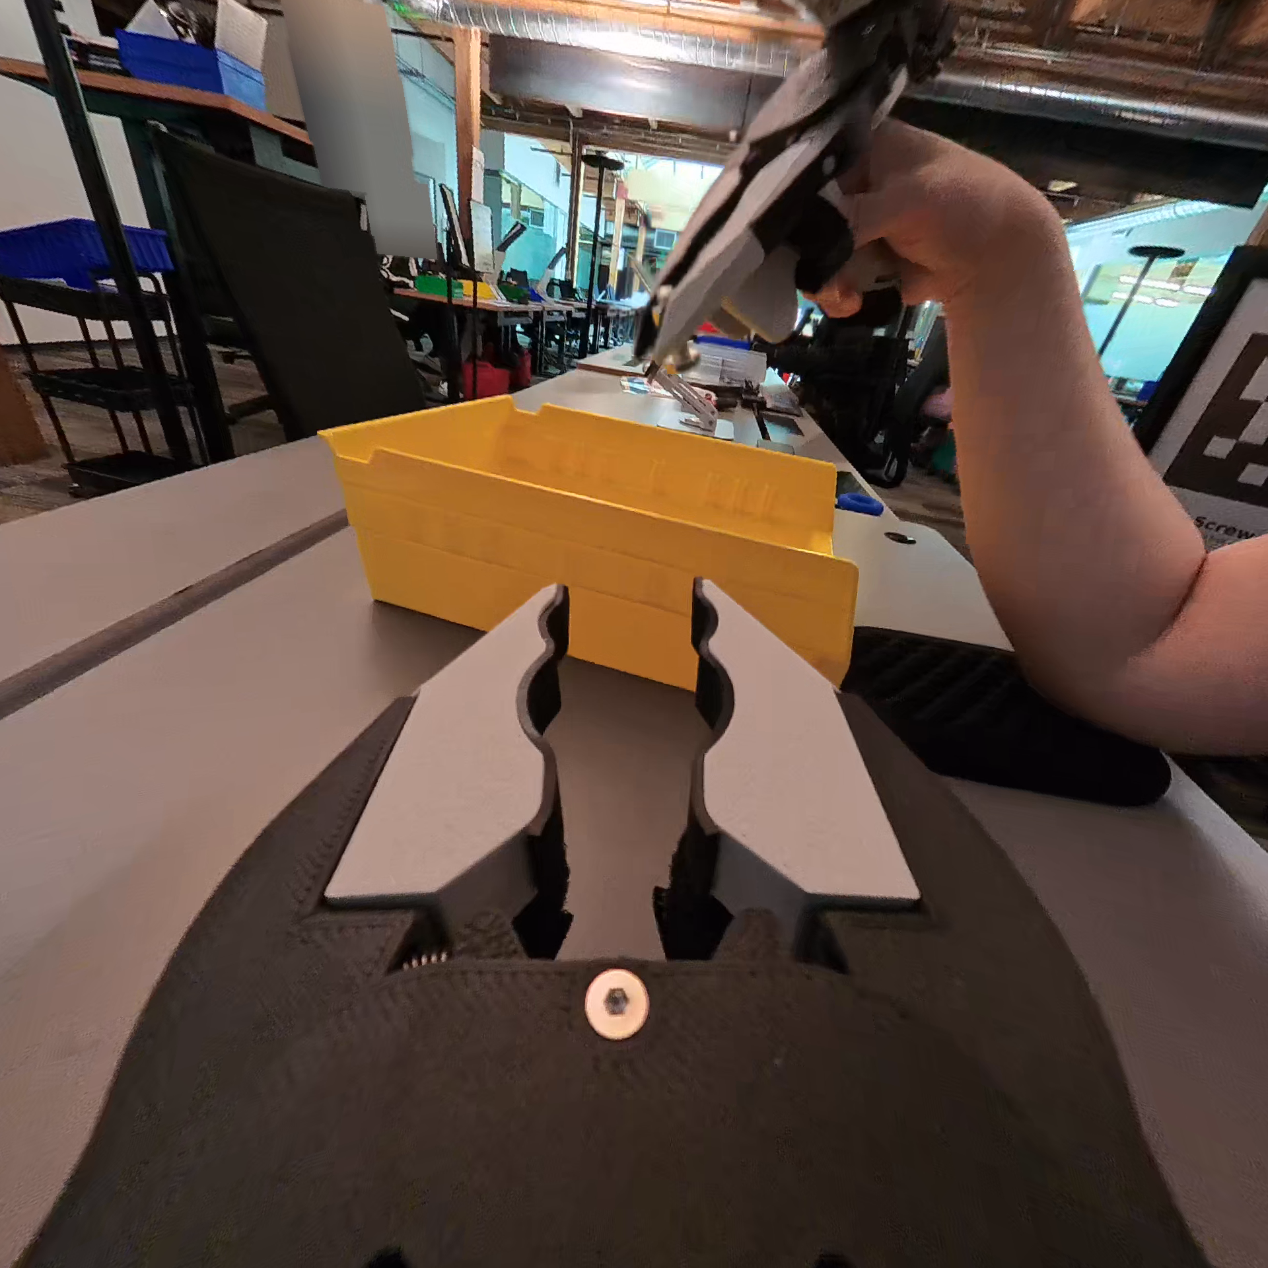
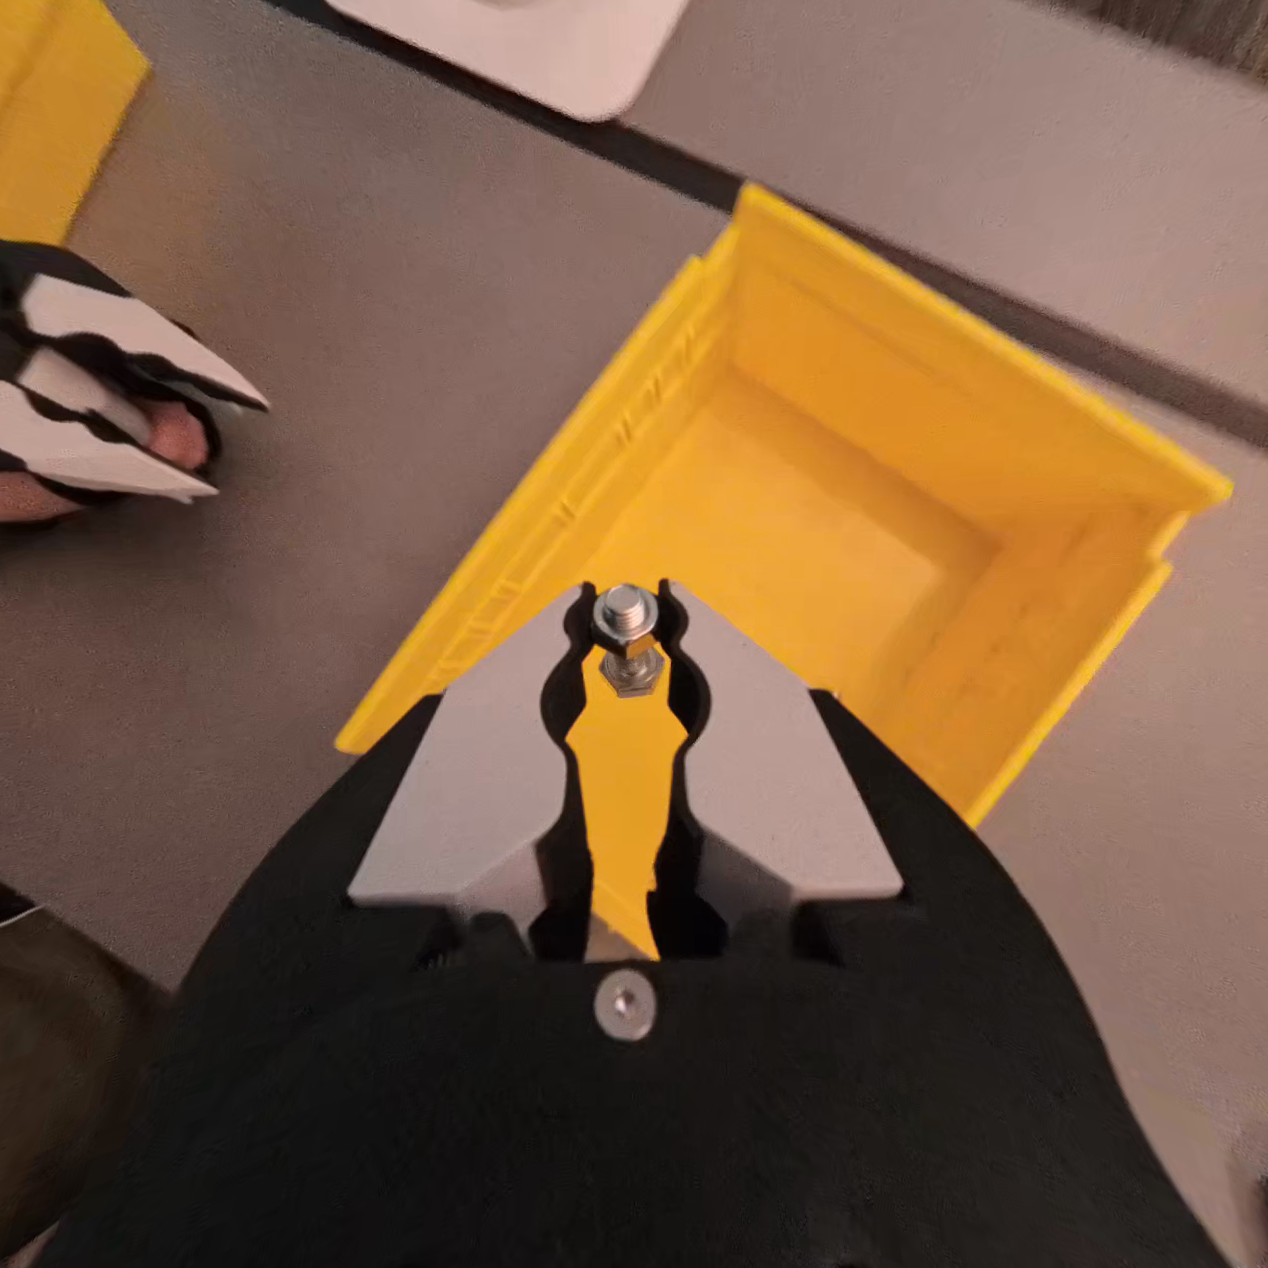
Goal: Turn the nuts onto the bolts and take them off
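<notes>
Your right tongs (image 2: 623,607) pinch the bolt (image 2: 624,617) at their tips, its nut (image 2: 630,676) threaded on, held above the near corner of the empty yellow bin (image 2: 1070,439) on the counter (image 2: 384,295). Carry it further over the bin's floor before letting go, so it cannot strike the rim. Your left tongs (image 1: 630,611) sit open and empty, low over the counter beside the bin. A second yellow bin (image 2: 62,116) and a white pad (image 2: 549,55) lie toward the far edge, clear of your path.
</notes>
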A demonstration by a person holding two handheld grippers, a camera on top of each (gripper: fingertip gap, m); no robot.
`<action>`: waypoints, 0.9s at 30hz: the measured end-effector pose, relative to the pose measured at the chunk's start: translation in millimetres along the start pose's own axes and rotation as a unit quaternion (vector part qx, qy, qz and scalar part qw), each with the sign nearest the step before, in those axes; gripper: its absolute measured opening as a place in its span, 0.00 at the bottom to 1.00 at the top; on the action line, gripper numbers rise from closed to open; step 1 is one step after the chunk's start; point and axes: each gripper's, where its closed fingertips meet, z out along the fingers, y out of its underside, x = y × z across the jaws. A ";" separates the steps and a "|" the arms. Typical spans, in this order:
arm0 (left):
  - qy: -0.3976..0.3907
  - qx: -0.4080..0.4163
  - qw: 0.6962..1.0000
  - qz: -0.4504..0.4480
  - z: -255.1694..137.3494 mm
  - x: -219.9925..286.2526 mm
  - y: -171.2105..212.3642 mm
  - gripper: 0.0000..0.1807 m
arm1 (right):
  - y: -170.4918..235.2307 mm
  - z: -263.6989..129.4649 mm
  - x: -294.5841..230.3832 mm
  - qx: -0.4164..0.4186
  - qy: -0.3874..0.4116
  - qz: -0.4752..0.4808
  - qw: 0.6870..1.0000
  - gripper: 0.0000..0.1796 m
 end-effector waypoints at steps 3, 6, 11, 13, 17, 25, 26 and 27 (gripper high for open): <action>0.002 -0.006 1.000 0.003 -0.5 -1.1 2.7 0.18 | 44.1 12.0 23.7 -0.089 -0.010 0.084 0.992 0.09; 0.004 -0.012 1.000 0.004 0.3 -1.6 5.5 0.17 | 74.0 33.0 42.6 -0.172 0.009 0.110 0.979 0.10; 0.008 -0.024 1.000 0.008 2.1 0.1 10.7 0.17 | 91.9 66.2 52.7 -0.241 0.008 0.106 0.965 0.10; 0.010 -0.026 1.000 0.006 2.3 0.8 11.7 0.17 | 97.0 73.5 63.6 -0.260 0.037 0.107 0.959 0.10; 0.013 -0.030 0.999 0.006 2.6 1.9 12.6 0.17 | 105.7 85.5 68.5 -0.284 0.038 0.109 0.952 0.10; 0.015 -0.032 0.999 0.004 2.6 1.8 12.5 0.17 | 103.3 97.6 75.8 -0.278 0.038 0.104 0.954 0.11; 0.015 -0.032 0.999 0.005 2.5 2.0 12.1 0.17 | 100.2 96.3 76.4 -0.271 0.039 0.106 0.956 0.12; 0.014 -0.031 0.999 0.007 2.4 1.9 11.3 0.17 | 95.9 93.8 76.8 -0.261 0.041 0.105 0.959 0.12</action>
